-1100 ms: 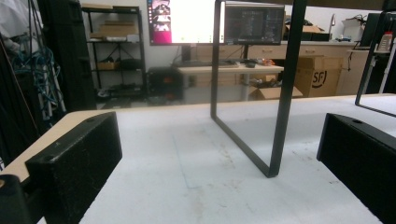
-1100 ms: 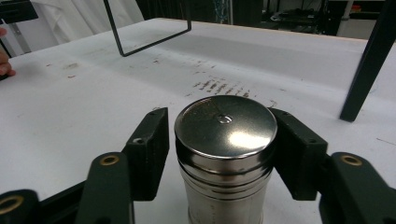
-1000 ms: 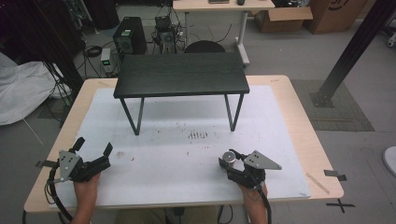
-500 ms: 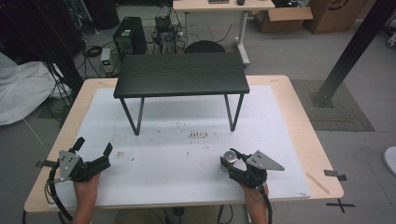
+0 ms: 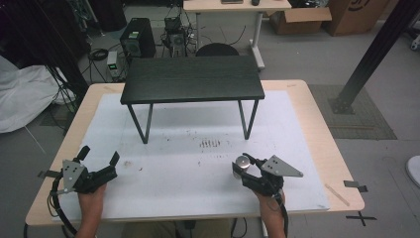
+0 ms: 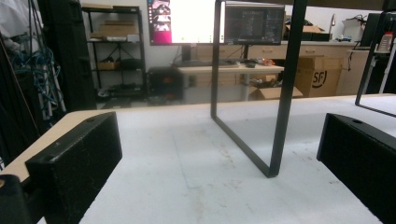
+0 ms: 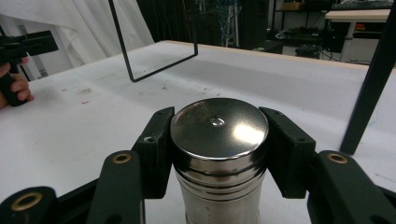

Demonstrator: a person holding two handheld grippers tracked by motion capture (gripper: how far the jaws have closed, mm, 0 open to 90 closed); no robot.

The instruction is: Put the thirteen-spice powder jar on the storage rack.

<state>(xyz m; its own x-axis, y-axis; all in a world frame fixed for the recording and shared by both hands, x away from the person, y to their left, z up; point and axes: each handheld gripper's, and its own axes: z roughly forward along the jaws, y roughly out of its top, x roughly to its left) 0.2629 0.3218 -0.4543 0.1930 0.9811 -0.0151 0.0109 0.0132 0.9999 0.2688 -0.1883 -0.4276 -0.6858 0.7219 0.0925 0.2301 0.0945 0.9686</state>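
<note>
A shiny steel canister (image 5: 242,161) with a flat lid stands upright on the white mat, near the front right. My right gripper (image 5: 241,165) is shut on it. In the right gripper view both black pads (image 7: 156,140) press against the sides of the canister (image 7: 218,126) just under its lid. My left gripper (image 5: 100,154) rests at the front left of the mat, held by a hand. Its jaws stand wide apart with nothing between them. In the left gripper view, the left gripper (image 6: 215,154) has bare mat between its jaws.
A small black table (image 5: 192,78) on thin metal legs stands at the back middle of the white mat (image 5: 198,134). One of its leg frames (image 6: 285,93) rises just ahead of the left gripper. The wooden tabletop edge (image 5: 337,148) runs along the right.
</note>
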